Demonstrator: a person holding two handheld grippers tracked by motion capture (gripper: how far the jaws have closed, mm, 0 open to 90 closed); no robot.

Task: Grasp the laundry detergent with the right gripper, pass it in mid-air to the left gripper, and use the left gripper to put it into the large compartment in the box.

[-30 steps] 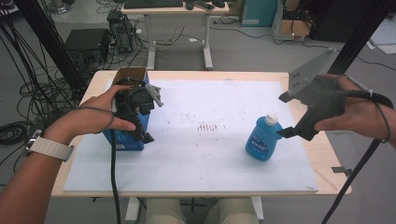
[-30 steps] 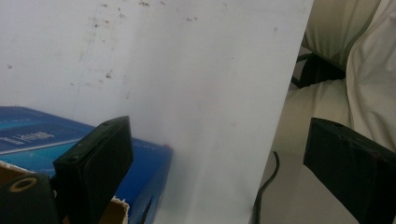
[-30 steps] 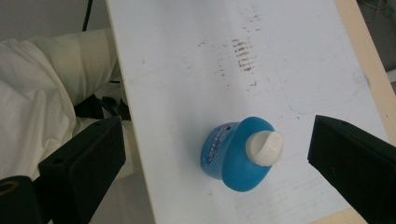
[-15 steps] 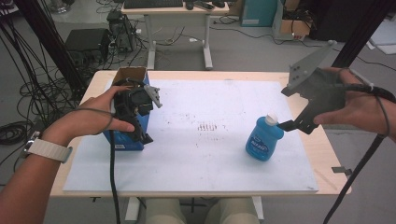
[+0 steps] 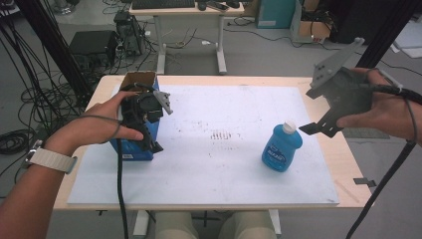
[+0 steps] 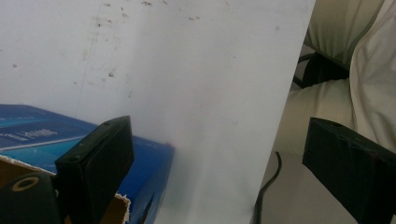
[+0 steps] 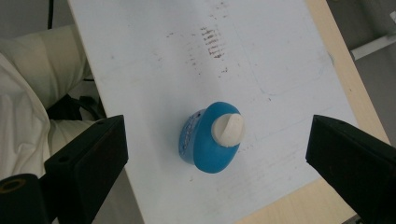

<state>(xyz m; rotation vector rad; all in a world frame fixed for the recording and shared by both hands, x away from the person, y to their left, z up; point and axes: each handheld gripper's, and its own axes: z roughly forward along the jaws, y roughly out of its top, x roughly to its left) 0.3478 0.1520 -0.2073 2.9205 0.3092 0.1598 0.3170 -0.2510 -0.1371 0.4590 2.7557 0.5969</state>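
Risen right tongs (image 5: 309, 128) now hover wide above blue bottle (image 5: 281, 148).

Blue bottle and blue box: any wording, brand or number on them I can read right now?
Blue bottle: a dark label with white lettering on its front, too blurred to read.
Blue box: pale lettering along its side in the left gripper view, and a small white label low on its front, both too small and blurred to read.
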